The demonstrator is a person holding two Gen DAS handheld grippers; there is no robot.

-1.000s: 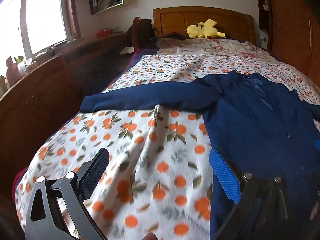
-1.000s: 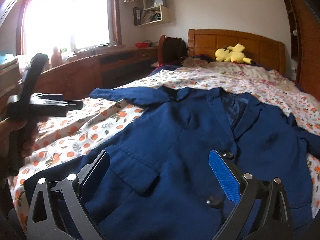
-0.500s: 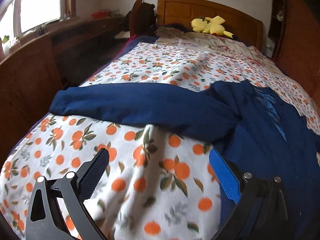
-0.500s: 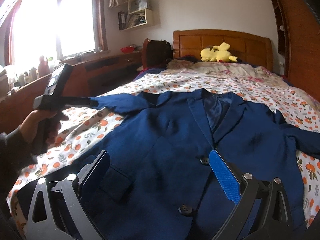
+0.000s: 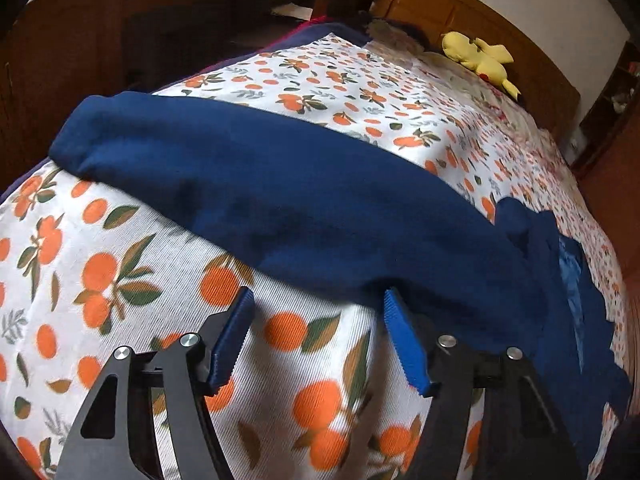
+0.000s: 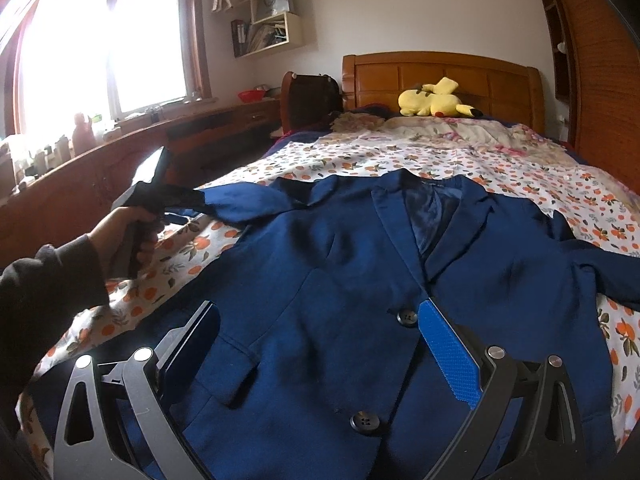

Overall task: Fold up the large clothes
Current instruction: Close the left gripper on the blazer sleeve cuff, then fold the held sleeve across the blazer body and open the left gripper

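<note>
A navy blue jacket (image 6: pixel 340 260) lies face up on the bed, its front buttoned and its collar toward the headboard. One sleeve (image 5: pixel 280 200) stretches out sideways across the orange-print bedsheet (image 5: pixel 120 280). My left gripper (image 5: pixel 318 296) points down at the near edge of this sleeve. Its jaws are closing, with only the sleeve's hem and the sheet just ahead of the tips and nothing pinched. In the right wrist view a hand (image 6: pixel 120 232) holds the left gripper (image 6: pixel 188 200) at the sleeve's end. My right gripper (image 6: pixel 318 308) hovers open over the jacket's lower front by the buttons.
A yellow plush toy (image 6: pixel 434 102) lies by the wooden headboard (image 6: pixel 440 76). A long wooden counter (image 6: pixel 120 152) with bottles runs under the window along the bed's left side. A dark chair (image 6: pixel 312 100) stands at the bed's far left corner. A wooden wardrobe (image 6: pixel 600 80) is on the right.
My left gripper has moved forward and down to the outstretched sleeve, rolled somewhat, and its jaws have narrowed. The right gripper has stayed nearly still over the jacket.
</note>
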